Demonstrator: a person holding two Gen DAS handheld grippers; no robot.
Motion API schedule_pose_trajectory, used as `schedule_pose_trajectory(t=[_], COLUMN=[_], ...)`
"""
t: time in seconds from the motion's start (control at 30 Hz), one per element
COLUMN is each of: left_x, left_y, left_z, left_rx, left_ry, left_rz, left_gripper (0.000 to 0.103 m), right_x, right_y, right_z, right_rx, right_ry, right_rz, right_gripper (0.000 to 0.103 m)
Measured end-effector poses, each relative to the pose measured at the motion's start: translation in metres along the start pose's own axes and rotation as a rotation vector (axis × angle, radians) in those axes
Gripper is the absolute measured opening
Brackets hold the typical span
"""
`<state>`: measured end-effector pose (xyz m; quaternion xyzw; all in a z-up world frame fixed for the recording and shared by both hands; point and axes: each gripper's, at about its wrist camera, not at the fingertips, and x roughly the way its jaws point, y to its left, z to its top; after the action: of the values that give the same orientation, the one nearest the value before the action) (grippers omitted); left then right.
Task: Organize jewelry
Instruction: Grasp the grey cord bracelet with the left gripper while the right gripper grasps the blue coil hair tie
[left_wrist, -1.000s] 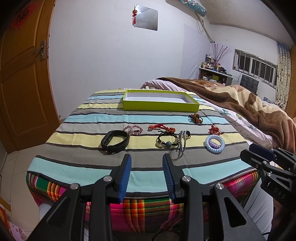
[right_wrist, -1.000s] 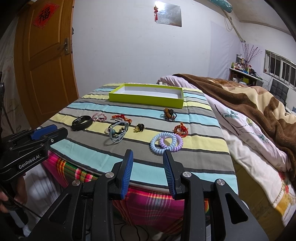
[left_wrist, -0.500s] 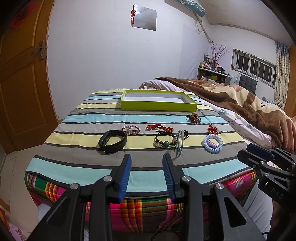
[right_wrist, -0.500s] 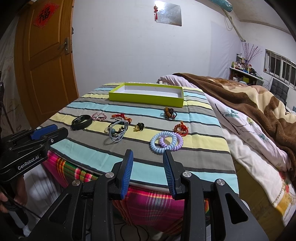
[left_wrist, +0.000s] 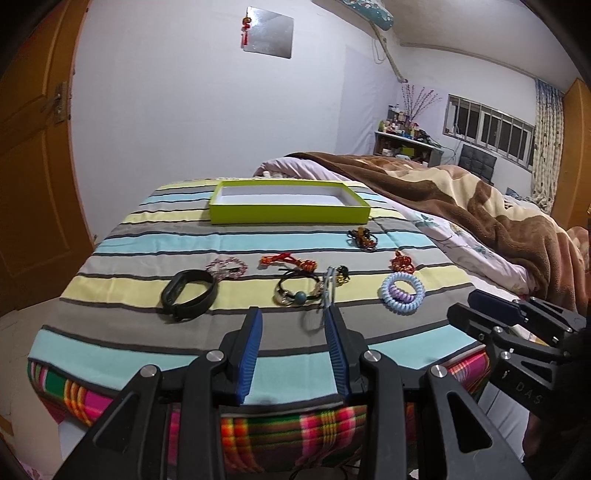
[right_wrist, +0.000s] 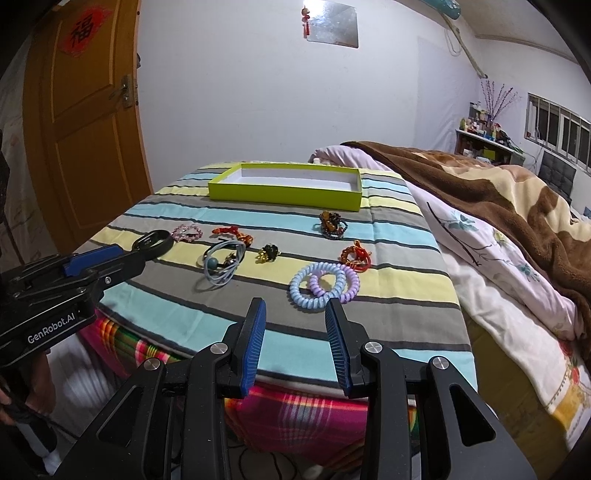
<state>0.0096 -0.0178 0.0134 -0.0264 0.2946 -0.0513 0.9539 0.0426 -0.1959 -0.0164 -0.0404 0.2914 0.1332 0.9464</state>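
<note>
Left gripper (left_wrist: 293, 325) and right gripper (right_wrist: 293, 315): jaws spread, holding nothing, hovering at near edge of striped surface (left_wrist: 122, 345). Beyond, scattered jewelry: black band (left_wrist: 188, 293), spiral hair ties (right_wrist: 324, 284). Farther back, green tray (left_wrist: 290, 214).

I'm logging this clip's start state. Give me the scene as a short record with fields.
surface: striped cloth over a table
container: green tray at the far end, nothing visible inside
nearest right gripper: blue and purple coil hair ties
near left side: black band, pink bead bracelet
middle: red knotted cord, dark bracelet with a teal bead
left gripper: open, holding nothing
right gripper: open, holding nothing
progress: no item in the tray yet
</note>
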Motion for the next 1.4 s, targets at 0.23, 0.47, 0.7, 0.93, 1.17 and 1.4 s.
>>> schedule_pose_trajectory(t=[0.23, 0.47, 0.7, 0.93, 1.17, 1.4], left_x=[0.02, 0.046, 0.065, 0.076, 0.073, 0.06], left_y=[-0.011, -0.023, -0.023, -0.018, -0.016, -0.015], left_z=[0.01, 0.013, 0.014, 0.015, 0.016, 0.024], left_rx=[0.024, 0.049, 0.052, 0.056, 0.061, 0.067], left_ry=[0.012, 0.057, 0.079, 0.093, 0.081, 0.046], left_rz=[-0.042, -0.084, -0.088, -0.09, -0.098, -0.122], left_gripper=[0.037, 0.036, 0.036, 0.015, 0.006, 0.003], right_x=[0.02, 0.052, 0.077, 0.091, 0.091, 0.081], right_y=[-0.015, -0.032, -0.037, -0.037, -0.039, -0.04], right_z=[0.003, 0.009, 0.015, 0.021, 0.025, 0.028], right_rx=[0.03, 0.058, 0.052, 0.044, 0.038, 0.052], right_ry=[0.03, 0.081, 0.122, 0.14, 0.14, 0.122], right_rz=[-0.011, -0.015, -0.012, -0.008, -0.005, 0.006], right_gripper=[0.034, 0.034, 0.034, 0.021, 0.01, 0.01])
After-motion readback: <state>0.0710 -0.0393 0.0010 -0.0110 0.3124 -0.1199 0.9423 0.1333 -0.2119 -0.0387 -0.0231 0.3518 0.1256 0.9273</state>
